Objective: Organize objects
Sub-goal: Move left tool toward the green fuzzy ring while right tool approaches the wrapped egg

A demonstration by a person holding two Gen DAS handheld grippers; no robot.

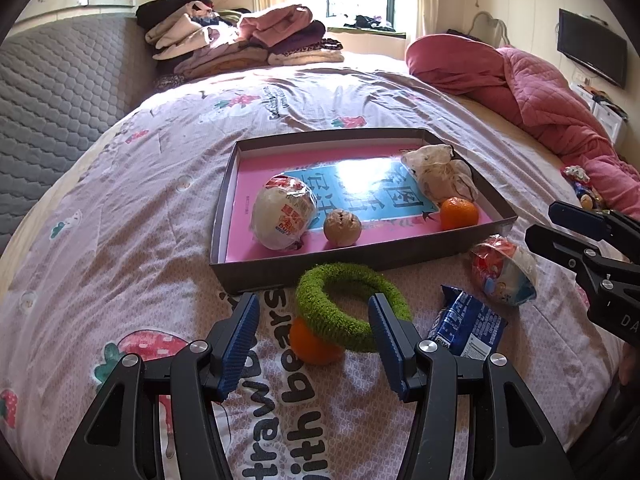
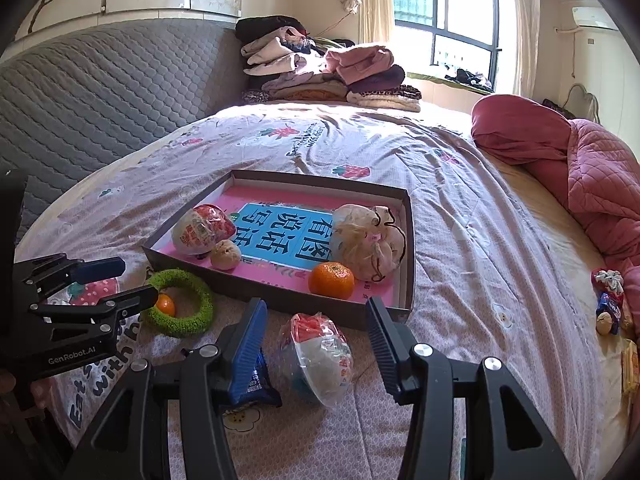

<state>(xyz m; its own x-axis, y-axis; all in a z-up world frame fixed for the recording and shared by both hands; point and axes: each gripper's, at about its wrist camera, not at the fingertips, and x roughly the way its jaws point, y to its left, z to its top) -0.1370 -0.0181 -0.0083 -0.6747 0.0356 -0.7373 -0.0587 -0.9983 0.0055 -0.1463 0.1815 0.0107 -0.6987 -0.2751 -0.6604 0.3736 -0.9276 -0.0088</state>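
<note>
Green ring (image 1: pixel 352 304) between open left tongs (image 1: pixel 312 340)

R gripper (image 2: pixel 316 328) jaws apart over a wrapped cup snack (image 2: pixel 320 354) on the bedspread (image 2: pixel 460 240), pads not touching it. Blue packet (image 2: pixel 258 380) partly behind its left finger. Shallow box (image 2: pixel 256 286) beyond w/ orange (image 2: pixel 331 280), plush toy (image 2: pixel 368 242), another wrapped cup (image 2: pixel 202 230), small round bun (image 2: pixel 225 255). L gripper (image 2: pixel 120 282) at left, by green ring (image 2: pixel 180 304) around a small orange (image 2: pixel 165 305).

Two oranges (image 1: pixel 459 213) (image 1: pixel 312 343), two wrapped bowls (image 1: pixel 285 211) (image 1: pixel 503 276), one green ring (image 1: pixel 352 305), one tray (image 1: pixel 360 258).
</note>
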